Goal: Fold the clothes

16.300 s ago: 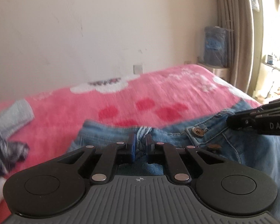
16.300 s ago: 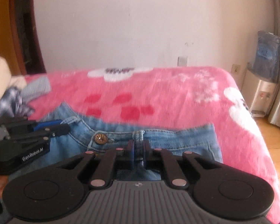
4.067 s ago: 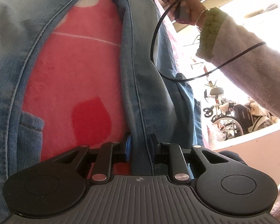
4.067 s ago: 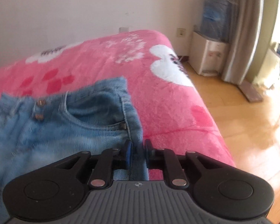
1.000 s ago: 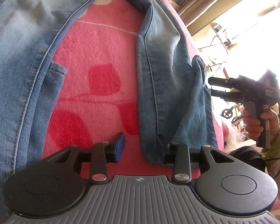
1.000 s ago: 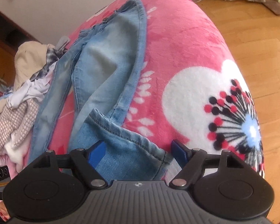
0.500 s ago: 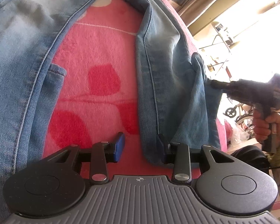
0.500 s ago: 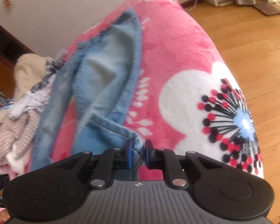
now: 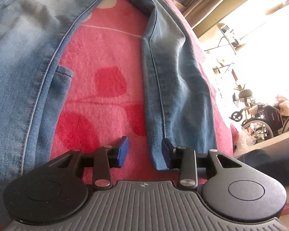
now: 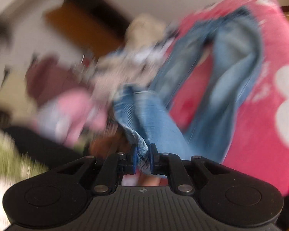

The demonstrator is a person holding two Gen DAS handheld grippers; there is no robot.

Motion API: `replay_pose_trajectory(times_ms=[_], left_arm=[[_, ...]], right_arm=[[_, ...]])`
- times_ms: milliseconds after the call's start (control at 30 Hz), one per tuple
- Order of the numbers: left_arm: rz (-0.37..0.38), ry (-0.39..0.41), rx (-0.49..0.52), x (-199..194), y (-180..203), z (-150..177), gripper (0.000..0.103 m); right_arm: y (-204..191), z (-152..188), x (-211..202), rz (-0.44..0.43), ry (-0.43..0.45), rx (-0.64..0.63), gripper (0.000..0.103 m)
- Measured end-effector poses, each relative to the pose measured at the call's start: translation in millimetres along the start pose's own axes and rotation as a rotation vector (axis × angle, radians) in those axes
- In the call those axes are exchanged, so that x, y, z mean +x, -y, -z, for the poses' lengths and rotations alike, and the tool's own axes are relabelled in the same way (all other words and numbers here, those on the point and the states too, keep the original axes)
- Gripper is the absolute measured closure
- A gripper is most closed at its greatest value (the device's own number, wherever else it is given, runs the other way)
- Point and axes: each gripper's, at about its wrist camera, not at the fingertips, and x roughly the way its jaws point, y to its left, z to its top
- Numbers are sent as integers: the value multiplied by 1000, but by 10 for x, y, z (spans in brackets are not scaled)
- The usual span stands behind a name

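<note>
Two legs of the jeans (image 9: 173,80) lie apart on the pink blanket (image 9: 106,61), so I judge the fold only partly made. My right gripper (image 10: 142,160) clamps one hem and lifts it; my left gripper (image 9: 144,150) stands released beside the other.
</note>
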Motion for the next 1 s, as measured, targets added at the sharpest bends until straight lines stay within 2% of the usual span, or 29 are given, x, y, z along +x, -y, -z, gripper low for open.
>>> replay_pose_trajectory(times_ms=[67,133,300,400,500,600,700,767,867,1000], left_arm=[[5,0,4,-28,-5,11,63],[2,-3,12,-36,0,22,63],[1,-11,38,-128,33,92,63],[8,-14,44,-64,61,34,63],[22,-19,48,-28,102,12,63],[47,-25,67,8,181,10,63],[79,-38,97,57,297,22,63],[99,-52,117,97,375,38,63],[125,-93,153,184,490,92,63],[115,-123,158,270,541,162,64]], right_arm=[[-146,197,72,6,-113,-30,89],[-190,384,209,53,-228,-32,88],[-176,347,305,93,-274,-24,78],[-167,325,363,117,-301,-18,62],[-158,301,420,141,-328,-13,60],[85,53,312,202,-181,83,60],[513,-207,301,280,-23,242,60],[807,-311,353,324,47,334,60],[1175,-385,556,380,88,403,61],[1437,-311,844,424,66,436,65]])
